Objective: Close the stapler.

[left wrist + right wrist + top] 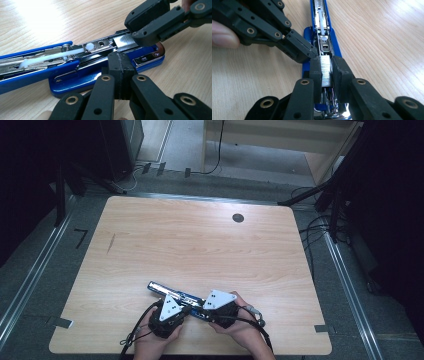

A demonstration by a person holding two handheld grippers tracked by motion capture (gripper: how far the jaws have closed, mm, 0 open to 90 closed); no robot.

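A blue stapler [167,291] lies open on the wooden table [200,245] near its front edge, with its metal magazine [322,27] and white pusher rod [50,56] exposed. My right gripper [327,66] is shut on a silvery strip of staples [326,72] and holds it just over the near end of the magazine. My left gripper [119,57] is shut with nothing between its pads, and its tips rest against the side of the stapler's blue base [75,80]. The two grippers' tips nearly touch, as seen from above, left gripper [185,309] and right gripper [199,311].
A small dark round hole [238,218] sits in the table at the far right. A faint dark streak [110,243] marks the left part. Cables trail from both grippers over the front edge. Dark stands and floor cables surround the table.
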